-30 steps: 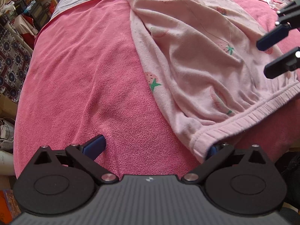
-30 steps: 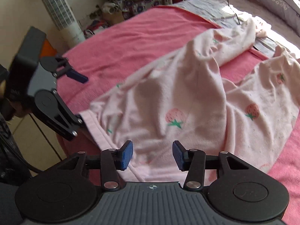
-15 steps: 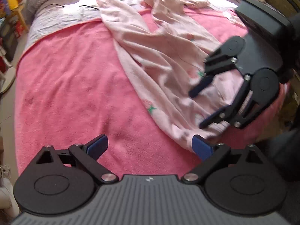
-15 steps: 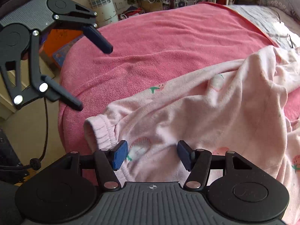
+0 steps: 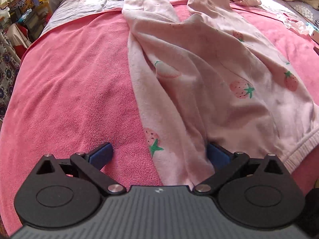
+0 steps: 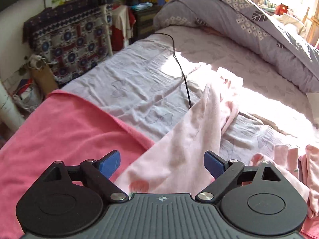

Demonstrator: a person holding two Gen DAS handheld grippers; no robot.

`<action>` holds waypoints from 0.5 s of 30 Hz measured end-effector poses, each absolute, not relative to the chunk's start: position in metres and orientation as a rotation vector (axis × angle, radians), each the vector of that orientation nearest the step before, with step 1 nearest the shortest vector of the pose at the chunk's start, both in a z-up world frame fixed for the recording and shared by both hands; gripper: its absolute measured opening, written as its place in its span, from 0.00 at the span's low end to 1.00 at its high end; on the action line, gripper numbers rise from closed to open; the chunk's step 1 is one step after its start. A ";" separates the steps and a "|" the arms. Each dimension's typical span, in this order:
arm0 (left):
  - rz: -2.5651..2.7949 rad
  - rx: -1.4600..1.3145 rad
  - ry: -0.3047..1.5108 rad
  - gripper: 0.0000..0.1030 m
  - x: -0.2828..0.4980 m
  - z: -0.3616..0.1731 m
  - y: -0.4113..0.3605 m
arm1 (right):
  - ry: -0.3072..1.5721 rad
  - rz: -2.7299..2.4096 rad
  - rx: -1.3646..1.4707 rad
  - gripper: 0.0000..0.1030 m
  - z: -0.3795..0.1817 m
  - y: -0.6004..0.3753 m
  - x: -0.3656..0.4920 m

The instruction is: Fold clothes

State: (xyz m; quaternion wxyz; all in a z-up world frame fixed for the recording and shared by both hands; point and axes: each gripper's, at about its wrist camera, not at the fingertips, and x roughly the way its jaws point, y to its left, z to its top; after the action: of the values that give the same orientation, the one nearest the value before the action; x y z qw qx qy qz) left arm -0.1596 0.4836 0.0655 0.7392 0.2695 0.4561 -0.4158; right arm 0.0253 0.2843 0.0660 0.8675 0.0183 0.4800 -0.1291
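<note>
A: Pants, pale pink with strawberry print, lie on the pink blanket covering the near half of the bed. Where do they point?

B: Long axis runs away from me. Ribbed waistband is nearest, at the blanket's near right edge. Two legs stretch up the bed and split apart partway, with blanket showing in the gap.

A: Your tongs?

B: My left gripper is spread wide and angled down over the waist end. Its right pad is tucked against a fold of the fabric, its left pad over bare blanket. Nothing clamped.

A: The other one?

B: My right gripper has just been opening, jaws now wide. It's over the far end of one leg. Cloth lies between the pads, but they aren't pressing on it.

A: Further out?

B: That leg crosses off the blanket onto the grey sheet, cuff end bunched in the sun patch. A black cable runs over the sheet and meets the leg. Grey patterned duvet is heaped at the far side, room clutter beyond.
</note>
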 end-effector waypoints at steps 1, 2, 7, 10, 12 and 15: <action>-0.915 0.592 1.005 1.00 -0.159 0.065 0.484 | 1.058 -0.301 0.035 0.95 0.050 0.286 0.045; -0.914 0.591 1.010 1.00 -0.157 0.065 0.484 | 1.107 -0.317 0.040 0.86 0.037 0.284 0.057; -0.922 0.588 1.009 1.00 -0.157 0.069 0.491 | 1.039 -0.282 0.174 0.17 0.060 0.260 0.055; -0.932 0.580 1.006 1.00 -0.156 0.069 0.495 | 0.914 -0.229 0.174 0.19 0.110 0.242 0.013; -0.935 0.578 0.999 1.00 -0.157 0.069 0.497 | 0.827 -0.298 0.123 0.24 0.134 0.229 -0.024; -0.942 0.576 0.996 1.00 -0.158 0.070 0.499 | 0.916 -0.434 0.068 0.39 0.128 0.199 -0.050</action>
State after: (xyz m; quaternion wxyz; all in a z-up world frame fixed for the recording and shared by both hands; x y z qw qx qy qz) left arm -0.1579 0.4991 0.0699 0.7361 0.2622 0.4534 -0.4287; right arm -0.0500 0.1987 0.1281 0.8738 0.0327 0.4385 -0.2077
